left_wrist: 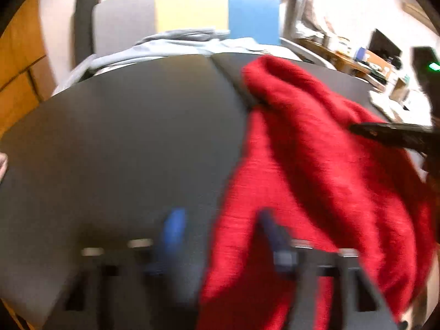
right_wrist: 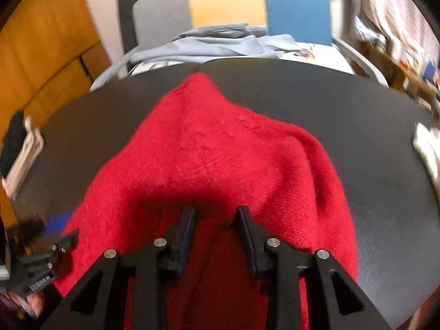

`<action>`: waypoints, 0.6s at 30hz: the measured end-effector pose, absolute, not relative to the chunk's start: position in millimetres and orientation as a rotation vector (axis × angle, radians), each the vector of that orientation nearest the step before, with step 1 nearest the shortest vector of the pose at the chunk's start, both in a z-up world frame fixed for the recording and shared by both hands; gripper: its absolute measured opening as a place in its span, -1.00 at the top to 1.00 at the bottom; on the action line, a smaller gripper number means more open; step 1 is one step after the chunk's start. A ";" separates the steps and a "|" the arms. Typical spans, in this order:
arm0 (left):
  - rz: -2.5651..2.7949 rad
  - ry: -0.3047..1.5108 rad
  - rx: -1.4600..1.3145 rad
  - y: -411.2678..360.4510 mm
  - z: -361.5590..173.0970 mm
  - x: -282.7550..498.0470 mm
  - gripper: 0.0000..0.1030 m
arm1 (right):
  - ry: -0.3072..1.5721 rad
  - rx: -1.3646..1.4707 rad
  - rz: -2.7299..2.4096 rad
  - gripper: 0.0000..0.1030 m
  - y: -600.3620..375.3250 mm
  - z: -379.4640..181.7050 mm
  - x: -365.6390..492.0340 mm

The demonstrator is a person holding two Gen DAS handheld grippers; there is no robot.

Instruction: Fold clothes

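Note:
A red knitted garment (right_wrist: 214, 151) lies bunched on a black table (right_wrist: 343, 104). In the right wrist view my right gripper (right_wrist: 217, 217) is open, its fingers low over the near part of the garment, with red cloth between and under them. In the left wrist view, which is blurred, the garment (left_wrist: 316, 151) fills the right half. My left gripper (left_wrist: 217, 225) is open at the garment's left edge, one blue finger (left_wrist: 173, 228) over bare table, the other over the cloth. The left gripper also shows in the right wrist view (right_wrist: 46, 247) at the lower left.
A chair (right_wrist: 228, 2) with grey, yellow and blue back panels stands behind the table, with light blue clothes (right_wrist: 220, 44) piled on its seat. Wooden cabinets (right_wrist: 41, 41) are at the left. A cluttered desk (left_wrist: 365, 60) is at the far right.

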State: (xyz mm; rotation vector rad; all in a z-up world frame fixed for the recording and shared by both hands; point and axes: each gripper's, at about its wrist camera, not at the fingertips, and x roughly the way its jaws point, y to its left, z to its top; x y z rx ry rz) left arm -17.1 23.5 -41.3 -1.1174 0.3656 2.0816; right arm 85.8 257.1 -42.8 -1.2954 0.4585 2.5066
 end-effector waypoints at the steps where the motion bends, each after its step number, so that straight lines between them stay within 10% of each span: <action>1: 2.057 0.371 -1.130 29.1 -41.2 -14.5 0.87 | 0.449 -1.289 2.494 0.36 257.1 -43.4 90.1; 10: 2.143 0.136 -1.216 22.0 6.4 -99.5 0.93 | 0.387 -1.289 2.487 0.15 277.9 -44.6 89.6; 18: 2.378 0.356 -0.993 64.4 78.6 -209.1 0.94 | 0.416 -1.321 2.525 0.08 283.4 -53.5 32.1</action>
